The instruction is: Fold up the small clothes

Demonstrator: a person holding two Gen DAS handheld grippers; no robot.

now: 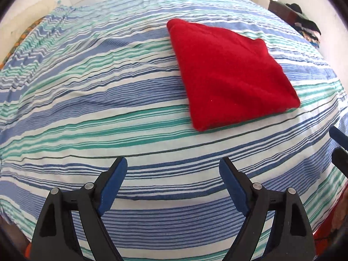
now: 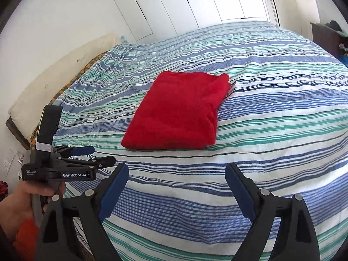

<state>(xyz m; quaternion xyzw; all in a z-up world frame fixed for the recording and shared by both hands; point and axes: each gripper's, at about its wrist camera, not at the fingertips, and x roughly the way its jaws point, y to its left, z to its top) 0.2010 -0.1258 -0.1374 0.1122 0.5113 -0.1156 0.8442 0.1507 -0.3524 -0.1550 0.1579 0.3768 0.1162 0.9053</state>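
The folded red fleece garment [image 1: 230, 74] lay ahead of my left tongs [image 1: 173, 166] and right tongs [image 2: 176, 173], both spread wide, empty.

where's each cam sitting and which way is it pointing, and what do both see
Left wrist: sits on the left gripper, looks steeply down across the striped bedspread at the folded red cloth; its own open fingers show, plus the right gripper's tips at the right edge.
Right wrist: sits on the right gripper, looks more shallowly over the bed toward the white doors; its open fingers and the person's left hand show.
Shared: red cloth, bedspread.
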